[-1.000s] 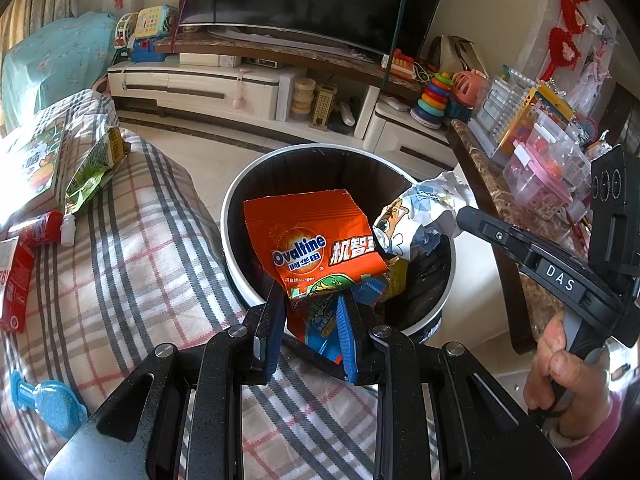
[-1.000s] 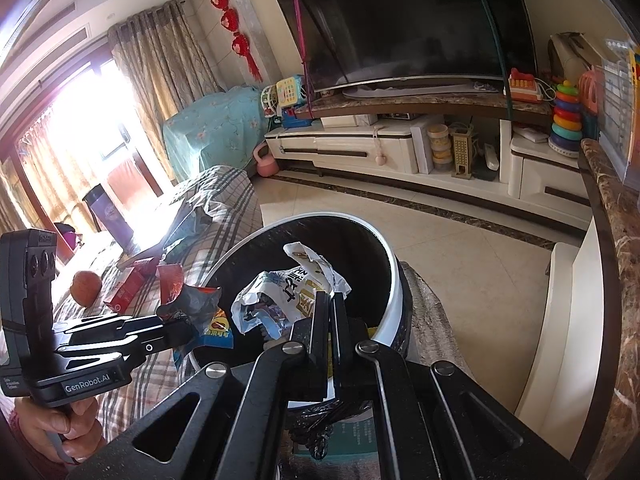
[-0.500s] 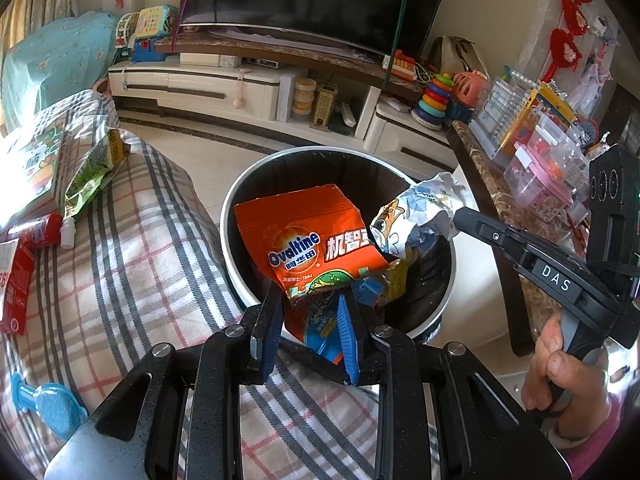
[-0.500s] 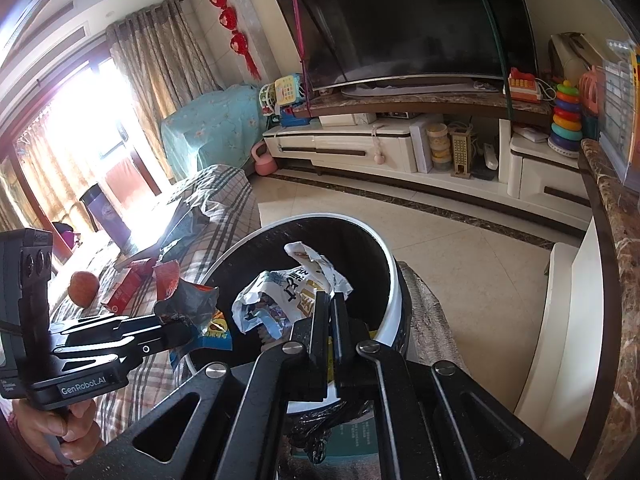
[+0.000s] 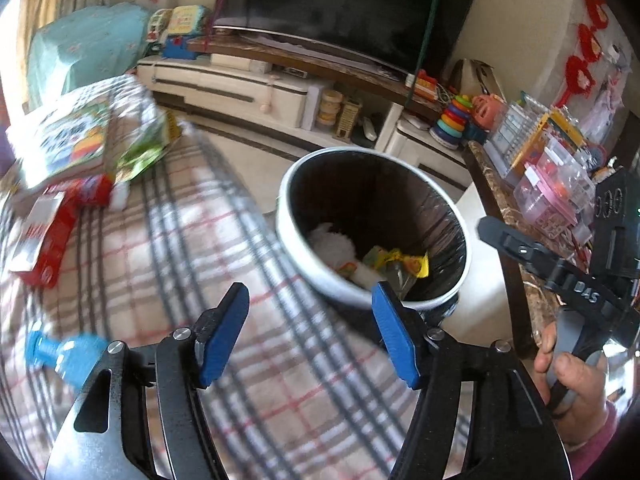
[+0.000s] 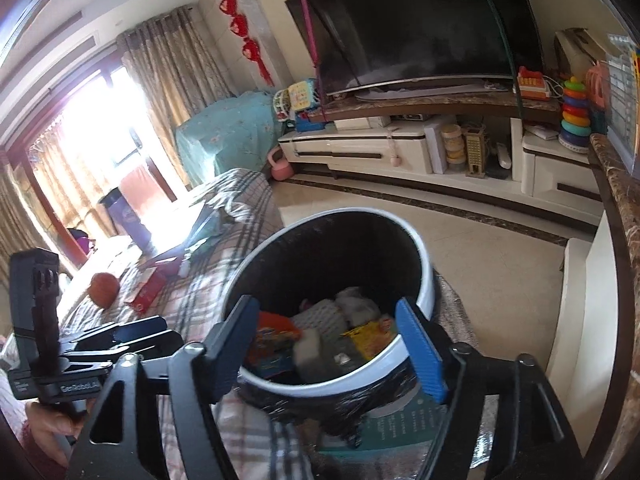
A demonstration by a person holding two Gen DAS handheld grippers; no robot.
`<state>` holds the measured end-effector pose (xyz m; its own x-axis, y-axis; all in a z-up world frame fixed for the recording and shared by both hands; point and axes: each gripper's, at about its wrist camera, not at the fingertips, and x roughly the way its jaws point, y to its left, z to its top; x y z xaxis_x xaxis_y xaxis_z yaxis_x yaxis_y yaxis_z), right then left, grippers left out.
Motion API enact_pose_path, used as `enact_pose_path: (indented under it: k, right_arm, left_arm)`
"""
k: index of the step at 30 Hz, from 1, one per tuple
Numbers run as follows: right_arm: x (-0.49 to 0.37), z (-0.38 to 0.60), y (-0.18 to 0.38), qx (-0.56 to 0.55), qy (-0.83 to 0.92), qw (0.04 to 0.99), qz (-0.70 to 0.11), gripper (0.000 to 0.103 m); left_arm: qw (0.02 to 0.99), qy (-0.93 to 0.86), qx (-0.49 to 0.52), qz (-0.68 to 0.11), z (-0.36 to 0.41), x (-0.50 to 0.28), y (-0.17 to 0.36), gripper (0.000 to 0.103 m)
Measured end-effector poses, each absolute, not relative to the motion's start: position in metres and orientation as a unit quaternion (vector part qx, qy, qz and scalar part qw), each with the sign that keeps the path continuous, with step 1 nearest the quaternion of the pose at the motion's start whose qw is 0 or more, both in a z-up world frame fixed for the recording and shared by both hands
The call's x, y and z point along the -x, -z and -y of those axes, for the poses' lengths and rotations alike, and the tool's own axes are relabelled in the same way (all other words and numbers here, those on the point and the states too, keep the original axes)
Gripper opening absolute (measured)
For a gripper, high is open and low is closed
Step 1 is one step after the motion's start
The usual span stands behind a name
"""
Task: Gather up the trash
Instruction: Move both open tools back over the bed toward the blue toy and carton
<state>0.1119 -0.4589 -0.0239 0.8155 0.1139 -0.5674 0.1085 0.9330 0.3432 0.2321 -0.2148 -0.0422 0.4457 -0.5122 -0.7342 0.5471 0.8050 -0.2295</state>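
Observation:
A round trash bin (image 5: 440, 300) with a white rim and black liner stands beside the plaid-covered sofa (image 5: 180, 248); it also shows in the right wrist view (image 6: 424, 264). Inside lie an orange snack packet (image 6: 274, 330), a yellow wrapper (image 6: 370, 336) and white crumpled paper (image 5: 332, 242). My left gripper (image 5: 310, 334) is open and empty, over the sofa edge just short of the bin. My right gripper (image 6: 326, 344) is open and empty, above the bin's near rim. On the sofa lie a red packet (image 5: 44, 240), a green packet (image 5: 140, 152) and a blue plastic piece (image 5: 64, 358).
A TV stand (image 6: 400, 148) with a large TV (image 6: 420, 24) fills the far wall. A marble-edged table (image 5: 512, 216) with clear plastic boxes and toys is right of the bin. An orange ball (image 6: 104, 290) and a book (image 5: 60, 144) lie on the sofa.
Both grippers opened. The orange Ovaltine packet and the crumpled silver wrapper dropped into the bin. Both grippers pulled back a little from the bin.

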Motion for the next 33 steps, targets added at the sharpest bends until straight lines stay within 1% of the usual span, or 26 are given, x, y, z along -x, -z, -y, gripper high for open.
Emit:
enact_pose_path:
  k: [3,9,16,28,33]
  right_arm:
    - [-0.107,0.442,0.023,-0.178,-0.013,0.936,-0.302,0.08]
    - [-0.1,0.406,0.025,-0.163,-0.043,0.936,-0.308,0.084]
    - [-0.098,0.365,0.03,-0.144,-0.086,0.932,-0.32,0.095]
    - [-0.111,0.3,0.043,-0.105,-0.159,0.921,-0.34,0.097]
    - [-0.118,0.278,0.046,-0.084,-0.185,0.916,-0.347,0.097]
  left_arm:
    - [0.853,0.297,-0.004,-0.43,0.189,-0.226,0.048,0.065]
    - [0.862,0.264,0.02,-0.433,0.142,-0.217,0.054,0.065]
    - [0.871,0.227,0.039,-0.433,0.092,-0.21,0.058,0.065]
    - [0.88,0.17,0.069,-0.438,0.021,-0.204,0.067,0.065]
    - [0.884,0.154,0.07,-0.435,0.004,-0.205,0.067,0.065]
